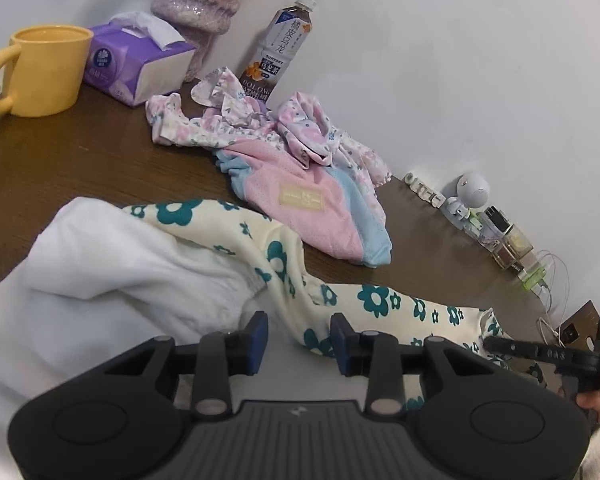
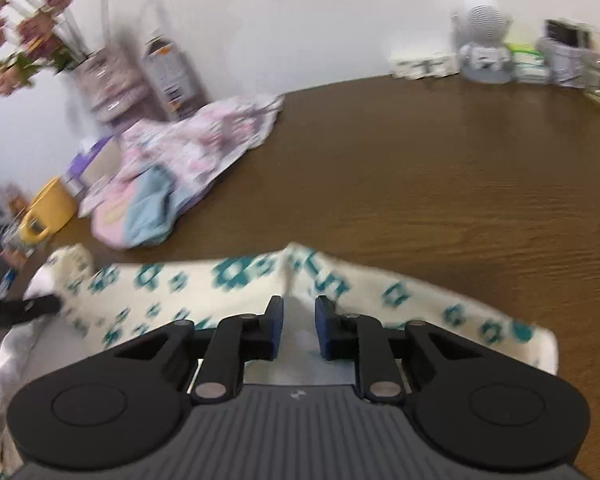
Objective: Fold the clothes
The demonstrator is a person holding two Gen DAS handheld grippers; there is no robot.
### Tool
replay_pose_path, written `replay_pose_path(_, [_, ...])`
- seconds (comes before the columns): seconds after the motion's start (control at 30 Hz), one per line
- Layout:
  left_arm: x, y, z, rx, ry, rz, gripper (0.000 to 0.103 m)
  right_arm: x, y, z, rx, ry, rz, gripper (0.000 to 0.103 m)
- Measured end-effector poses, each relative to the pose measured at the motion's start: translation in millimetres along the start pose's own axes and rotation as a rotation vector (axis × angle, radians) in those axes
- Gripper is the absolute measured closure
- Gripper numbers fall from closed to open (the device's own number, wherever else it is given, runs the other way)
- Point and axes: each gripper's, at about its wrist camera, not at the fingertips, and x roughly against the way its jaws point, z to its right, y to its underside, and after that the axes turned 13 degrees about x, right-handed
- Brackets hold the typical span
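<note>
While the cream garment (image 1: 372,300) is lying rumpled across the table's (image 2: 420,184) near edge, both the left claw (image 1: 299,344) and right claw (image 2: 298,326) are hovering apart over it, and this soft, light cloth is probably best pinched at a hem.

- The widest bare stretch of counter (image 2: 420,168) lies ahead and right of the right gripper (image 2: 298,330).
- The pink and blue clothes pile (image 2: 168,160) blocks the left side.
- A mug (image 1: 44,70), tissue box (image 1: 140,64) and bottle (image 1: 278,50) crowd the far wall.
- Small trinkets (image 2: 484,46) line the right back edge.
</note>
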Motion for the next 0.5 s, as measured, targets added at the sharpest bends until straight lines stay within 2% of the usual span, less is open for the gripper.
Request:
replay_pose_path(0.1, [2.2, 0.9, -1.0, -0.001, 0.000, 0.000, 0.070, 5.7, 0.4, -1.2, -0.021, -0.037, 0.003, 0.085])
replay_pose_path(0.23, [6.6, 2.5, -1.4, -0.012, -0.008, 0.002, 0.067, 23.9, 4.8, -28.0, 0.084, -0.076, 0.009, 0.083])
replay_pose_path(0.3, [8.8, 3.3, -1.7, -0.017, -0.012, 0.002, 0.067, 23.8, 11.7, -47.3, 0.192, -0.033, -0.029, 0.083])
replay_pose_path(0.4, [10.7, 4.5, -1.8, -0.030, -0.017, 0.003, 0.068, 18.1, 22.3, -63.5, 0.337, 0.102, -0.057, 0.083])
replay_pose_path(0.47, [12.4, 4.8, -3.4, -0.026, -0.016, 0.003, 0.068, 19.8, 21.5, -59.2, 0.312, 0.142, -0.061, 0.075])
replay_pose_path(0.5, [14.4, 4.5, -4.3, -0.020, -0.021, 0.003, 0.068, 22.1, 20.7, -55.8, 0.286, 0.146, -0.064, 0.075])
